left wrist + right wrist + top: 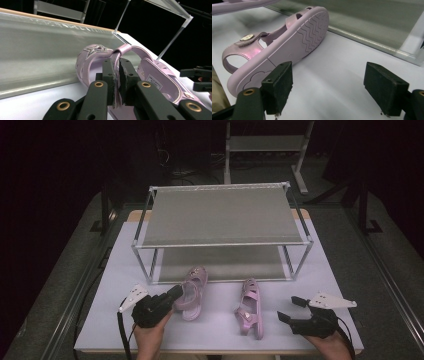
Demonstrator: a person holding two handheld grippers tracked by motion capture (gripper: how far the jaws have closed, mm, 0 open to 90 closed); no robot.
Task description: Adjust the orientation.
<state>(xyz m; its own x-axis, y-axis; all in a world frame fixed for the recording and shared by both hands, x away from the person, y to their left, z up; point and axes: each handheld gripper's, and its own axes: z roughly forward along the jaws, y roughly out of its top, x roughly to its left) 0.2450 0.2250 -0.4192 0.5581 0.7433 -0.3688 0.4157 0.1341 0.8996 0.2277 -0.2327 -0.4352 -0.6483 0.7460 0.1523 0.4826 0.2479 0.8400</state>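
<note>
Left tongs (117, 75) pinch the left sandal (191, 290) by its strap; we lift w/o twisting. Right tongs (337, 87) spread, right sandal (279, 47) on its side nearby.

Dim surroundings, lit table (220, 320), soft focus

I'm seeing the bottom edge of the high view cutting off both forearms. In the left gripper view, the closed black jaws are covering the pinched part of the left pink plastic sandal's heel strap (121, 49). In the right gripper view, the left jaw is hiding the heel of the tipped right pink sandal (287, 47), and the top edge is cropping the grey two-tier shoe rack (372, 22)
</note>
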